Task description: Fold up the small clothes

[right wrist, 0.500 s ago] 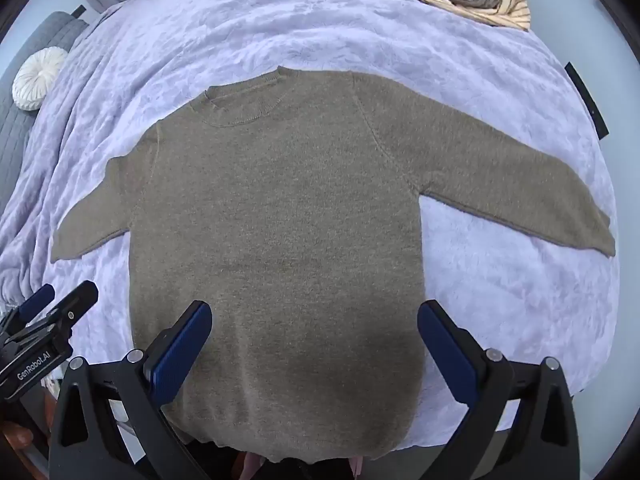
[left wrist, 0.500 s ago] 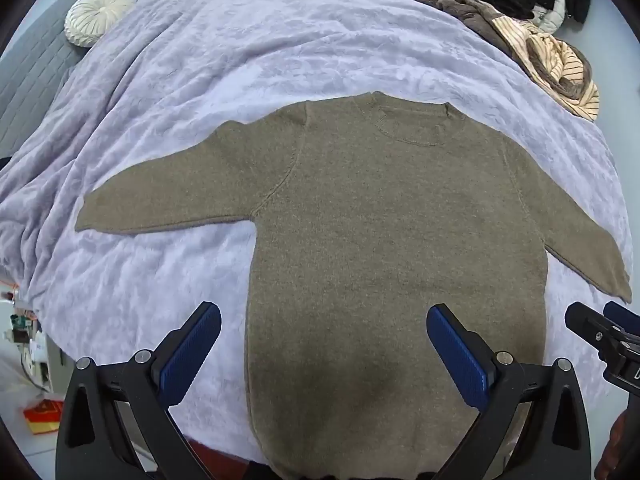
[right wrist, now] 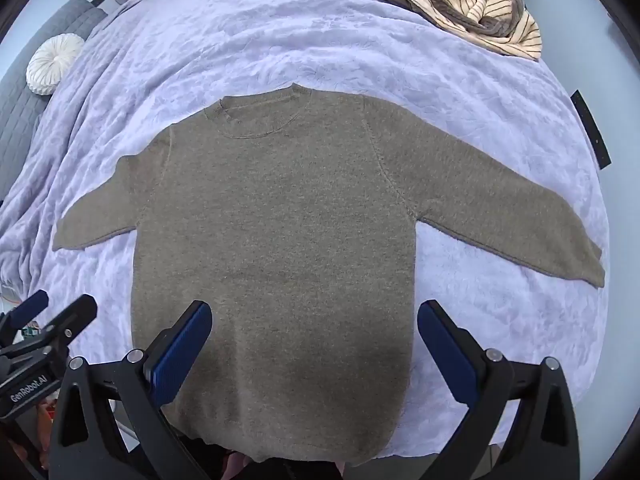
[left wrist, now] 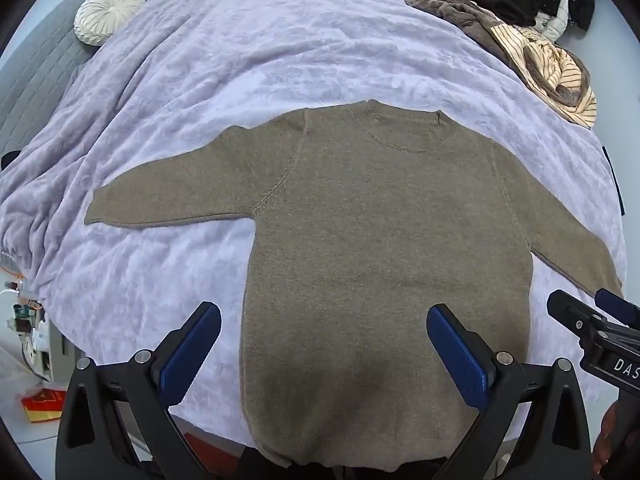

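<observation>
An olive-brown knit sweater lies flat on the lilac blanket, front up, collar at the far side, both sleeves spread out to the sides. My left gripper hangs open above the sweater's lower left part, nothing between its blue pads. In the right wrist view the same sweater fills the middle, and my right gripper hovers open over its lower hem area. Each gripper shows at the edge of the other's view: the right gripper and the left gripper. The hem's near edge is partly hidden by the gripper bodies.
A heap of other clothes, striped cream, brown and black, lies at the bed's far right corner. A round white cushion rests on the grey sofa at the far left. Bare blanket surrounds the sweater. Floor clutter sits at the lower left.
</observation>
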`<state>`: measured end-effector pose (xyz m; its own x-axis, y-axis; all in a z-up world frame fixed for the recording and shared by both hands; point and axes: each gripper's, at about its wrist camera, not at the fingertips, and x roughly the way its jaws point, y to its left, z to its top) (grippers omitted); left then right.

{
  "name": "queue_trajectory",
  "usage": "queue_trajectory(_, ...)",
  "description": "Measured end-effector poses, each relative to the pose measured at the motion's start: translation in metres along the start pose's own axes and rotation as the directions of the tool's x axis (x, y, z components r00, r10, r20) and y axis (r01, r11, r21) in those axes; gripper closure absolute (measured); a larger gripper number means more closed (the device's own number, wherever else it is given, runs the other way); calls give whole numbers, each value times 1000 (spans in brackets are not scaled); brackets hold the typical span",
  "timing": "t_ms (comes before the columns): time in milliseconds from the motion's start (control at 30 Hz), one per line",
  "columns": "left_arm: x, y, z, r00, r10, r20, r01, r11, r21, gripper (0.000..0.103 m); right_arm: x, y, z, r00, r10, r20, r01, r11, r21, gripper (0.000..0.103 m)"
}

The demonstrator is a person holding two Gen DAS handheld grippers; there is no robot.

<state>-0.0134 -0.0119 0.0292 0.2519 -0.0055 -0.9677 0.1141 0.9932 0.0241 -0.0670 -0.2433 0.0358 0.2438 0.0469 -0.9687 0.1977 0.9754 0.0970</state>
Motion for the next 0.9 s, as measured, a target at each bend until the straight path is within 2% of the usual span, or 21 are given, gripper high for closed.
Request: queue_trajectory(900,-10,-7,-14,999,37,17,-37,999,13,0,-11,-2,-3,1000,7,12,-7,1000,-16,1)
